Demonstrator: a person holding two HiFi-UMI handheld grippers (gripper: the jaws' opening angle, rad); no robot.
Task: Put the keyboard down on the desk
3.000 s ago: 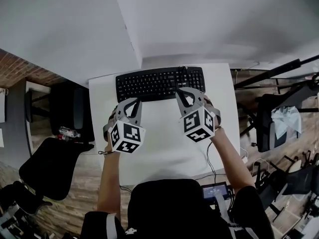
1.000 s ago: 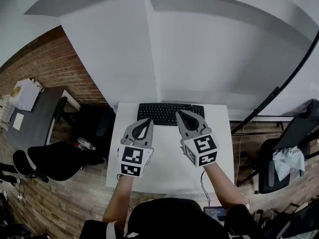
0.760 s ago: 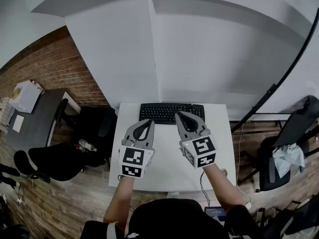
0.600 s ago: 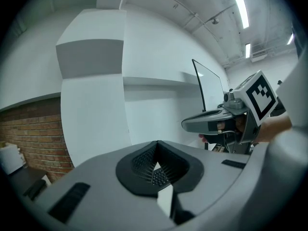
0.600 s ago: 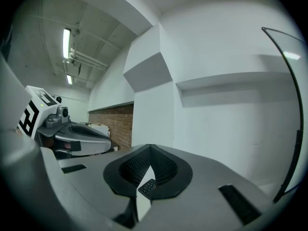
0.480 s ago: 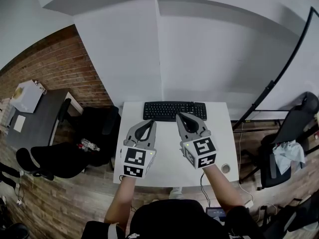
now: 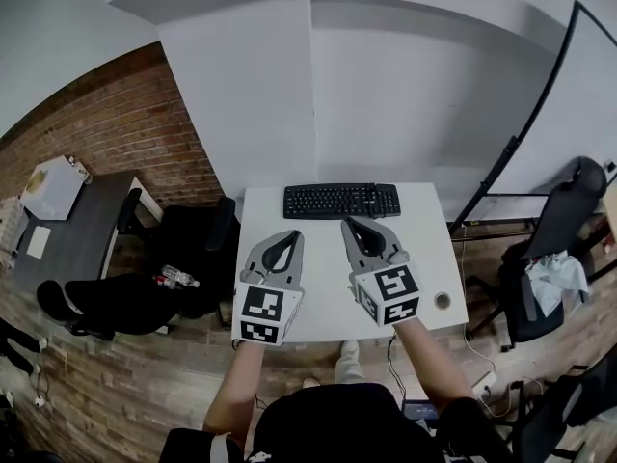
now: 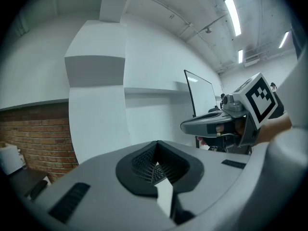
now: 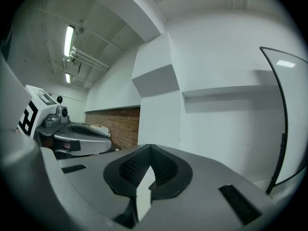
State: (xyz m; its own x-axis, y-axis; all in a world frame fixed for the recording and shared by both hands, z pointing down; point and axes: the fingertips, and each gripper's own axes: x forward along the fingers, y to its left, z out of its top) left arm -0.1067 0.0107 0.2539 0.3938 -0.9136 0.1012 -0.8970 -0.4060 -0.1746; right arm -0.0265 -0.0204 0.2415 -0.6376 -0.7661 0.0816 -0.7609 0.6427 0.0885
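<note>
The black keyboard (image 7: pixel 341 201) lies flat along the far edge of the white desk (image 7: pixel 323 270), against the white wall. My left gripper (image 7: pixel 287 235) and right gripper (image 7: pixel 349 224) hang side by side over the desk's near half, well short of the keyboard, both pointing roughly level toward the wall. In the left gripper view the left gripper (image 8: pixel 156 165) has its jaws pressed together with nothing between them. The right gripper (image 9: pixel 150 165) looks the same in its own view, shut and empty. Neither gripper view shows the keyboard.
A small round object (image 7: pixel 442 300) sits near the desk's right front corner. Black office chairs (image 7: pixel 125 302) stand left of the desk by a water bottle (image 7: pixel 178 280); another chair (image 7: pixel 551 249) stands right. A black frame pole (image 7: pixel 521 123) leans behind the right side.
Both grippers have drawn back from the keyboard toward the person, staying shut and empty. The keyboard stays put at the desk's far edge, and the head view now takes in more of the room.
</note>
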